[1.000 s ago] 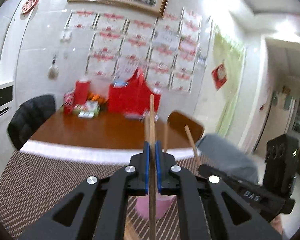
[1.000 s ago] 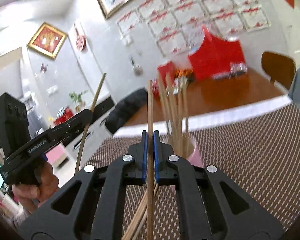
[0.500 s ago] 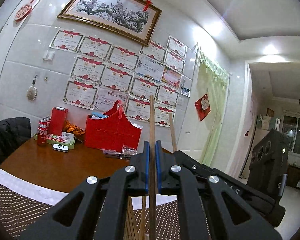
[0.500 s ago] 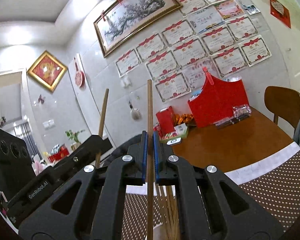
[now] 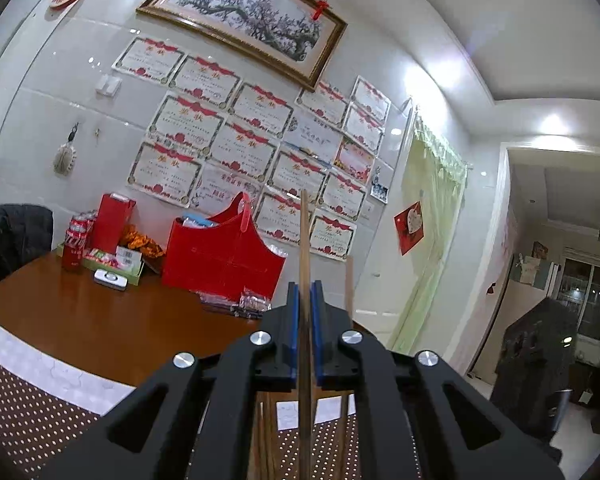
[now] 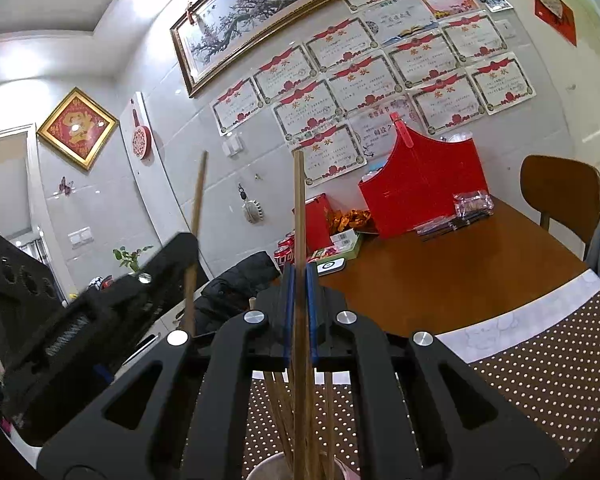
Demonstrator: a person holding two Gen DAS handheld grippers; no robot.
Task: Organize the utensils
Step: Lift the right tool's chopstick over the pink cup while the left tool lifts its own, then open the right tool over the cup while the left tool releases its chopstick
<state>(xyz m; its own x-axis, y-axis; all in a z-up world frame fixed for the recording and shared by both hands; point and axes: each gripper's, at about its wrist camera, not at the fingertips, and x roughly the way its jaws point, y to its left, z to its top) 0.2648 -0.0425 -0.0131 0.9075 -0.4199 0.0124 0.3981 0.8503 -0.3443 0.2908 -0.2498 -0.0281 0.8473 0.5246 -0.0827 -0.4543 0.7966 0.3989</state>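
My left gripper is shut on a wooden chopstick that stands upright between its blue pads. My right gripper is shut on another wooden chopstick, also upright. Below the right gripper a pink cup holds several more chopsticks. In the right wrist view the left gripper is at the left with its chopstick sticking up. In the left wrist view the right gripper's chopstick rises just to the right, and other chopsticks show below.
A brown dotted mat covers the near table. Further back stand a red basket, a red box, cola cans and snack packs. A wooden chair is at the right, a black coat at the left.
Both grippers have tilted upward with their chopsticks, so the table and pink cup dropped low in view. The two grippers stay close together; both remain shut.
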